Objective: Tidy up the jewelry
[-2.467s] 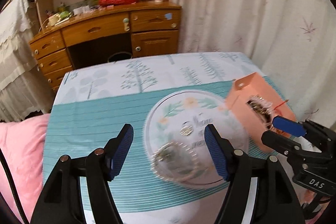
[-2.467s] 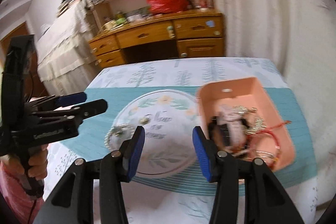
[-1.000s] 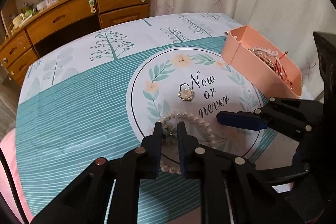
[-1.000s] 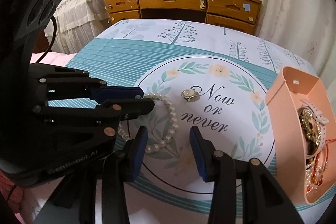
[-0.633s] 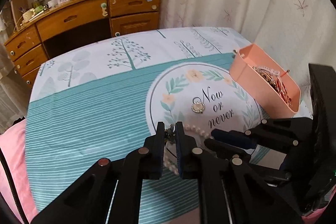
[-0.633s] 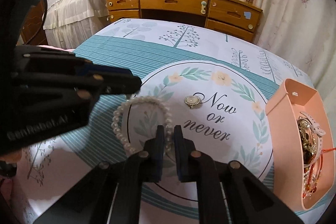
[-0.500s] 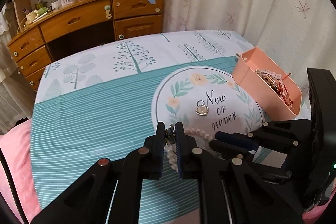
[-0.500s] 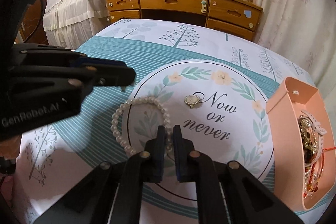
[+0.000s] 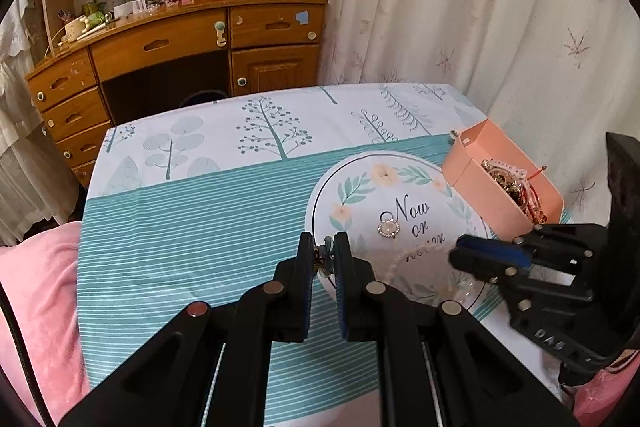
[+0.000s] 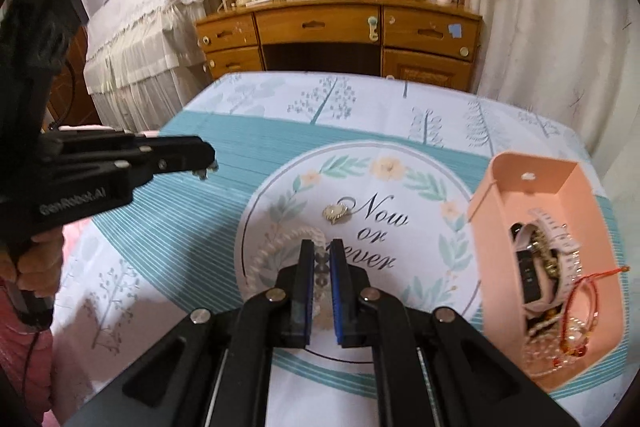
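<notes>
Both your left hand-held gripper (image 9: 323,259) and right hand-held gripper (image 10: 321,271) are clenched on the limp, light pearl necklace (image 10: 276,247); lift gently.

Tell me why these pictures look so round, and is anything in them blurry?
Both views are fisheye, so the curtain and desk bow inside a dark circular border. Right wrist view: the pearl bracelet smears. Left wrist view: it blurs too, while the pink tray stays crisp.
</notes>
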A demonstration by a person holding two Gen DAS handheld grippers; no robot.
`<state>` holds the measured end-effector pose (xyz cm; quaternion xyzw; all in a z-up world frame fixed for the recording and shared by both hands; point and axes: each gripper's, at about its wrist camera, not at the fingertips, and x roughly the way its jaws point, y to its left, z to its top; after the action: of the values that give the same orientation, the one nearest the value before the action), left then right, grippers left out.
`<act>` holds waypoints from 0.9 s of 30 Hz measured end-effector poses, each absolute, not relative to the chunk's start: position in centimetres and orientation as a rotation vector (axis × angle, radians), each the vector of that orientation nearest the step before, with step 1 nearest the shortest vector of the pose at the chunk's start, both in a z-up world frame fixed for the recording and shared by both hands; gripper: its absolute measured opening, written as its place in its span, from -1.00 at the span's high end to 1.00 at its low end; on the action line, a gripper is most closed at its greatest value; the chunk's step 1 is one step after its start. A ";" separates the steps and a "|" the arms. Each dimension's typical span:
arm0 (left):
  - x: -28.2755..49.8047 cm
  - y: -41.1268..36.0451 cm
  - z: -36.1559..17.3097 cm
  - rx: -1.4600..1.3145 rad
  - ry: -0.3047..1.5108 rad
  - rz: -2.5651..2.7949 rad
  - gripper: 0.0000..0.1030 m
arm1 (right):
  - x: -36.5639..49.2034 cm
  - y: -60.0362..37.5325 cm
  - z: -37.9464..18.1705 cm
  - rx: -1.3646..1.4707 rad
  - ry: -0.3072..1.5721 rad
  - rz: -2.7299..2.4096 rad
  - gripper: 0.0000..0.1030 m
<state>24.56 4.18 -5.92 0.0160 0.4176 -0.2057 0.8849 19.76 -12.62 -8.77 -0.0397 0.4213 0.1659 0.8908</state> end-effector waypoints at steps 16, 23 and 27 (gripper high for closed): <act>22.1 0.4 -1.4 0.072 0.814 -0.424 0.85 | 17.8 -17.1 -1.7 -0.065 0.740 0.305 0.86; 21.5 -4.6 1.0 0.107 0.768 -0.484 0.85 | 17.0 -21.4 0.6 -0.034 0.690 0.264 0.86; 21.1 -8.7 2.3 0.118 0.743 -0.550 0.85 | 16.6 -24.4 1.5 -0.012 0.681 0.237 0.86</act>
<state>21.10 -8.70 2.27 0.0568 0.3580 -0.2651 0.8935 16.64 -24.40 1.47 -0.0060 0.3331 0.1158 0.9357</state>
